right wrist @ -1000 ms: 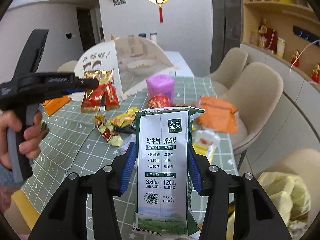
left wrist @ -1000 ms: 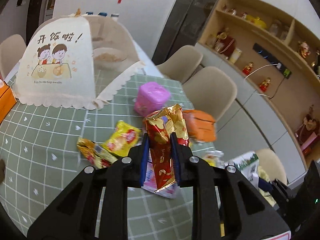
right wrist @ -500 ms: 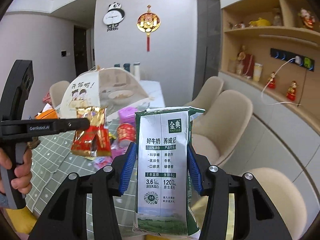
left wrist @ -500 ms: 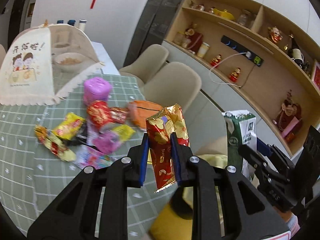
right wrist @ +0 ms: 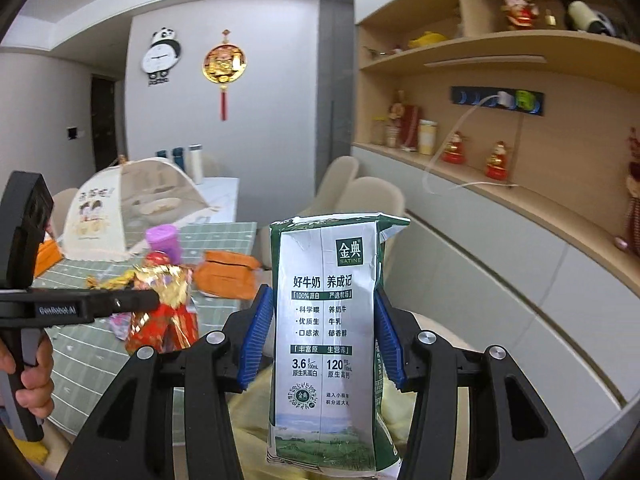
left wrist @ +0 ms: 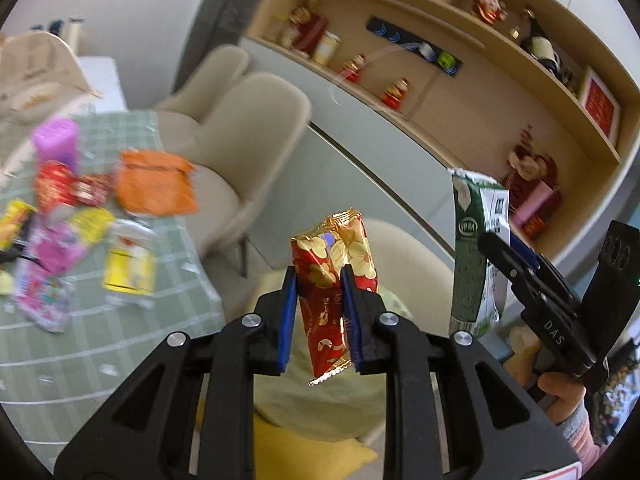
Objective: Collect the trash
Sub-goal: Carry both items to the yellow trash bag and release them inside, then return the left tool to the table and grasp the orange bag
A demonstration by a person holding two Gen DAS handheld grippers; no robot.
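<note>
A red-and-gold snack wrapper (left wrist: 334, 280) is clamped in the left gripper (left wrist: 319, 312) and a milk carton (right wrist: 326, 332) in the right gripper (right wrist: 322, 336). Both have been swung away from the green table (left wrist: 80, 360), now at the left, and are held over a pale yellow bag (left wrist: 320, 400). Dropping is judged next; more wrappers (left wrist: 128, 264) remain on the table.

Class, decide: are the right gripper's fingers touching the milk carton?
Touching. In the right wrist view both blue fingers of the right gripper press against the sides of the milk carton.
</note>
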